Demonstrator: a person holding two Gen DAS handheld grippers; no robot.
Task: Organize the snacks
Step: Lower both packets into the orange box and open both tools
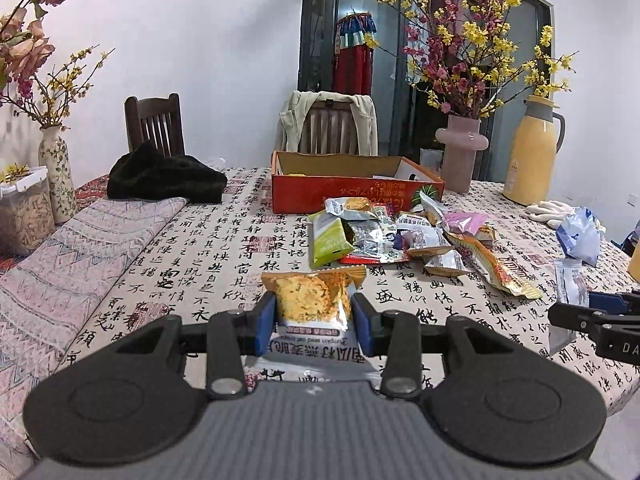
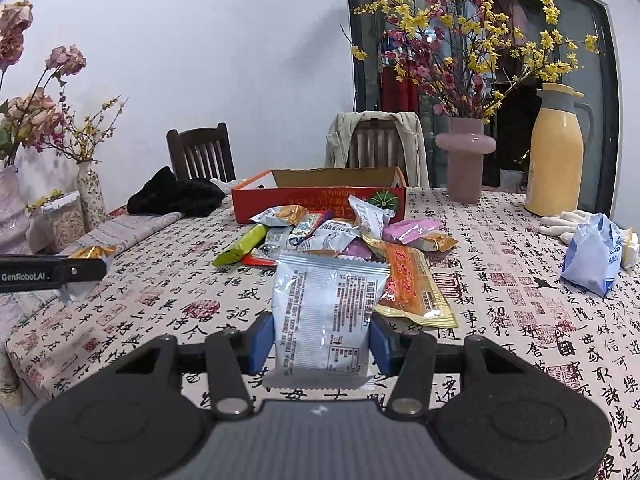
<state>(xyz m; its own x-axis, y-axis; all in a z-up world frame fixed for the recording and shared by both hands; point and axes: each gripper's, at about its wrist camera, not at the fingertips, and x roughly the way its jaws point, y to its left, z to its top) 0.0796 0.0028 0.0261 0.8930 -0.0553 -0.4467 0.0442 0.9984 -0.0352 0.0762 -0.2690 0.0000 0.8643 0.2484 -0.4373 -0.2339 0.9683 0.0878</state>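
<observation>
My left gripper [image 1: 314, 320] is shut on an oat crisp packet [image 1: 310, 300] with an orange top, held above the tablecloth. My right gripper [image 2: 322, 340] is shut on a pale blue snack packet [image 2: 326, 316], its printed back facing me. A pile of snack packets [image 1: 396, 236] lies in front of an open red cardboard box [image 1: 352, 194]; the pile [image 2: 340, 232] and box [image 2: 320, 200] also show in the right wrist view. The right gripper shows at the right edge of the left view [image 1: 592, 316]; the left gripper shows at the left edge of the right view [image 2: 60, 270].
A pink vase [image 2: 464, 160] with flowers and a yellow thermos [image 2: 558, 152] stand at the back right. A blue-white bag [image 2: 592, 258] and white gloves [image 2: 564, 220] lie at right. A black garment [image 1: 164, 178], a folded cloth [image 1: 72, 256], a jar [image 1: 24, 216] and a patterned vase [image 1: 58, 176] are at left.
</observation>
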